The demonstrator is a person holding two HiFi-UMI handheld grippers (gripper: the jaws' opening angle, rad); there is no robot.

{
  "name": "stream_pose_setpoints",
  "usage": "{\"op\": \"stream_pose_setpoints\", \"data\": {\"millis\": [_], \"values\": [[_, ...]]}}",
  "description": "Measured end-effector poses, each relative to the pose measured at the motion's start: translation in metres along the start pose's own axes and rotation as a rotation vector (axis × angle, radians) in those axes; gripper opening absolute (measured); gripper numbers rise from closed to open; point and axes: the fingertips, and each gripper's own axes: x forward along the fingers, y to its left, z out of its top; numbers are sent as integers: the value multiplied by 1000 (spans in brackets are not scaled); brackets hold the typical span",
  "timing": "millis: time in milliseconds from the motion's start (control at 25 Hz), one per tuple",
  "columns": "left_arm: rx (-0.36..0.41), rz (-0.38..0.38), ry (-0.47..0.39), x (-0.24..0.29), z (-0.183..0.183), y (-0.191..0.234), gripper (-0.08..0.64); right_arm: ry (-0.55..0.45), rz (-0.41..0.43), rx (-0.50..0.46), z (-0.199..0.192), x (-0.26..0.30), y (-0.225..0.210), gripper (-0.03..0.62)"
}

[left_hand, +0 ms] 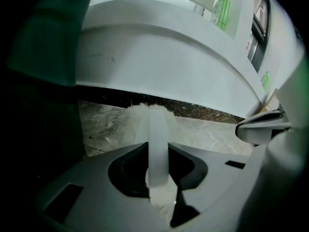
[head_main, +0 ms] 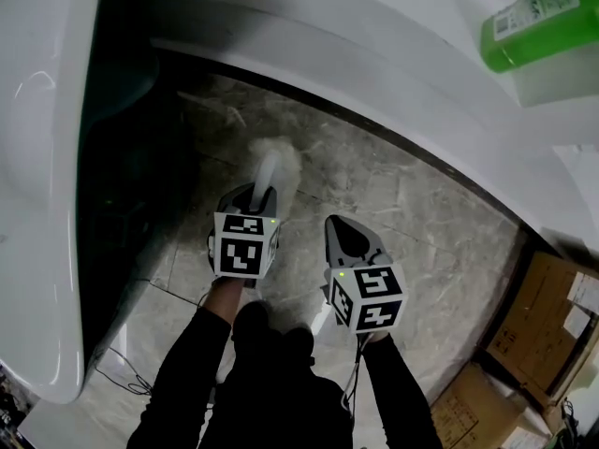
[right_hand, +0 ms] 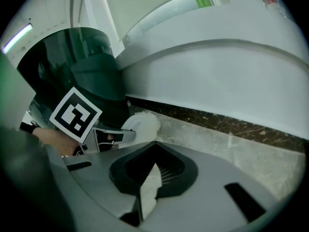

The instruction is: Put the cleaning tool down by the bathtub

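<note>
The cleaning tool is a white brush with a fluffy head [head_main: 278,155] and a pale handle [left_hand: 158,146]. My left gripper [head_main: 256,197] is shut on that handle, and the head [left_hand: 146,114] hangs just above the marble floor close to the white bathtub's [head_main: 374,59] curved side. The bathtub wall [left_hand: 169,57] fills the view ahead. My right gripper [head_main: 348,224] hovers to the right of the left one, apart from the tool, shut with nothing in it [right_hand: 152,174]. From the right gripper view the left gripper [right_hand: 112,135] and the brush head [right_hand: 144,124] show at the left.
A tall white fixture [head_main: 37,157] lines the left side with a dark gap beside it. A green bottle [head_main: 538,17] lies on the tub ledge. Cardboard boxes [head_main: 543,316] stand at the lower right. A thin cable [head_main: 122,363] runs over the marble floor [head_main: 421,223].
</note>
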Motion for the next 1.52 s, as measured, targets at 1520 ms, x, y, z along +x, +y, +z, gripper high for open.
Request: {"op": "stream_pose_setpoints", "data": {"millis": [1520], "values": [[0, 0, 26, 107, 7, 33, 98, -88, 32, -31, 33, 109, -55, 0]]}}
